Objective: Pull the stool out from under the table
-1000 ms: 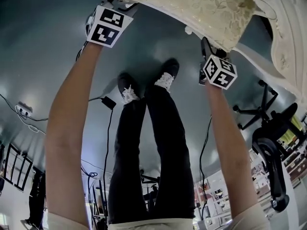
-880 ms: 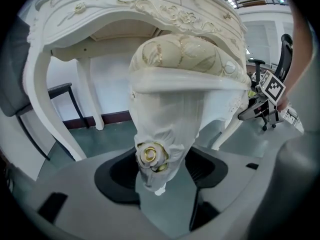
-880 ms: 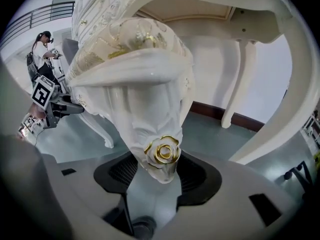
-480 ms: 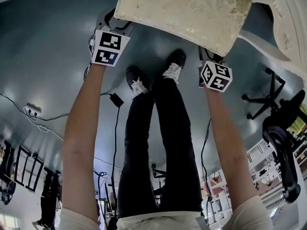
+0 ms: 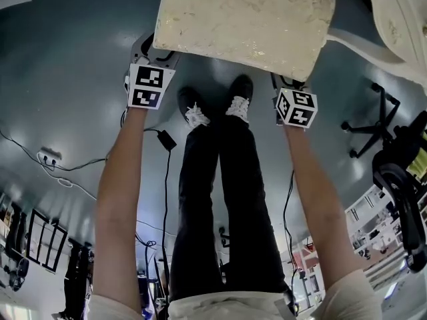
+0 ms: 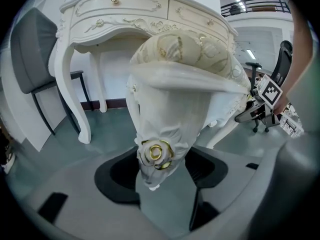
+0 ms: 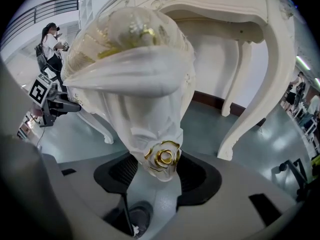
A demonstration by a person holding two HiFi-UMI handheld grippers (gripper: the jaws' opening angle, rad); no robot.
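Observation:
The cream stool [image 5: 247,19], with a padded damask seat and carved white legs, stands at the top of the head view beside the white ornate table [image 5: 400,12]. My left gripper [image 5: 155,53] reaches under the seat's left corner. In the left gripper view the left gripper [image 6: 160,159] is shut on a stool leg [image 6: 165,119], at its gold rose ornament. My right gripper [image 5: 280,82] is at the seat's right corner. The right gripper view shows the right gripper [image 7: 160,166] shut on another stool leg [image 7: 150,119]. The table [image 6: 145,14] stands behind the stool.
The person's shoes [image 5: 193,112] stand on the grey-green floor between the grippers. A black cable and adapter [image 5: 165,140] and a power strip [image 5: 41,156] lie at left. Office chairs [image 5: 373,129] stand at right. A grey chair [image 6: 35,49] is left of the table.
The stool and both grippers have moved together toward the person's feet, away from the table. More of the seat now shows clear of the table's edge.

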